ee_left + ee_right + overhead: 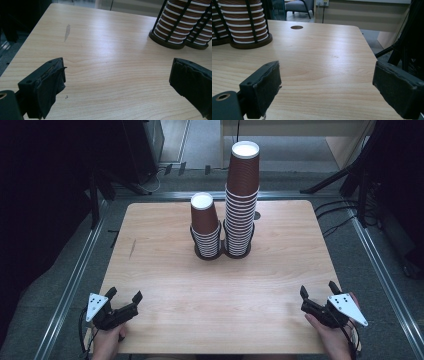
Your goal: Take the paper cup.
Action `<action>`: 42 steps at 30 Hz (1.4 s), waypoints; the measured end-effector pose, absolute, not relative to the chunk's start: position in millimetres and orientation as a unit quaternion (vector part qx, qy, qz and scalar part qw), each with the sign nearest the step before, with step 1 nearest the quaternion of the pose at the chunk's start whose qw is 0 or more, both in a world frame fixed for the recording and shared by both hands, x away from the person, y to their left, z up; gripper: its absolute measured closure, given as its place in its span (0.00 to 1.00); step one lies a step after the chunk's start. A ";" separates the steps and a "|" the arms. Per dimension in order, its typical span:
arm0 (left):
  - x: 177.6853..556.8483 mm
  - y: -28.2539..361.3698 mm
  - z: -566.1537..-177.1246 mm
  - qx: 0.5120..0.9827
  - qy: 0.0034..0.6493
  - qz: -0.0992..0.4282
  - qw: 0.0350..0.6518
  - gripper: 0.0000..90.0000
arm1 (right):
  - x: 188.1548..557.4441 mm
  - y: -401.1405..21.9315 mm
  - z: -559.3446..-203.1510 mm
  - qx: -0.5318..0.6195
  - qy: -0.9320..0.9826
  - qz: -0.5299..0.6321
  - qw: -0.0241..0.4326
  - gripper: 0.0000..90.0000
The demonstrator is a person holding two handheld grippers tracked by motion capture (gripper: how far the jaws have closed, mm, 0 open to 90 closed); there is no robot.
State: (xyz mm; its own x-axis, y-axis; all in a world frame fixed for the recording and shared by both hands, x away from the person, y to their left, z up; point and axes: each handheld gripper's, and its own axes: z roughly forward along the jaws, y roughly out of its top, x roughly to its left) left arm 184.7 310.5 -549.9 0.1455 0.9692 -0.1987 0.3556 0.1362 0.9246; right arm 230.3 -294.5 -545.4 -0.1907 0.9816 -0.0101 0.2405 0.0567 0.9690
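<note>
Left gripper [124, 296] open; right gripper [318, 288] open.

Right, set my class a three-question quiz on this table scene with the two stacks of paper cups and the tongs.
1. True or false: the taller cup stack stands to the right of the shorter cup stack in the high view.
2. Multiple choice: the left tongs are A) open and empty, B) shut on a cup, C) lying inside the holder.
3. Fill in: both stacks sit in a black wire ____ on the wooden table.

Key: 1 true; 2 A; 3 holder. The right tongs are open too.
</note>
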 end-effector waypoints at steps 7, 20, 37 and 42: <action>184.9 310.3 -550.1 0.578 0.575 0.314 0.487 0.01 | 231.5 -286.9 -533.3 0.502 0.605 0.483 0.386 0.09; 184.4 311.0 -550.2 0.575 0.576 0.310 0.491 0.01 | 239.0 -261.4 -497.0 0.483 0.602 0.508 0.381 0.10; 184.6 311.0 -550.3 0.577 0.575 0.308 0.492 0.01 | 261.8 -215.8 -459.4 0.452 0.610 0.532 0.375 0.13; 184.5 310.9 -550.3 0.578 0.574 0.308 0.492 0.01 | 270.0 -203.6 -443.9 0.447 0.609 0.540 0.373 0.13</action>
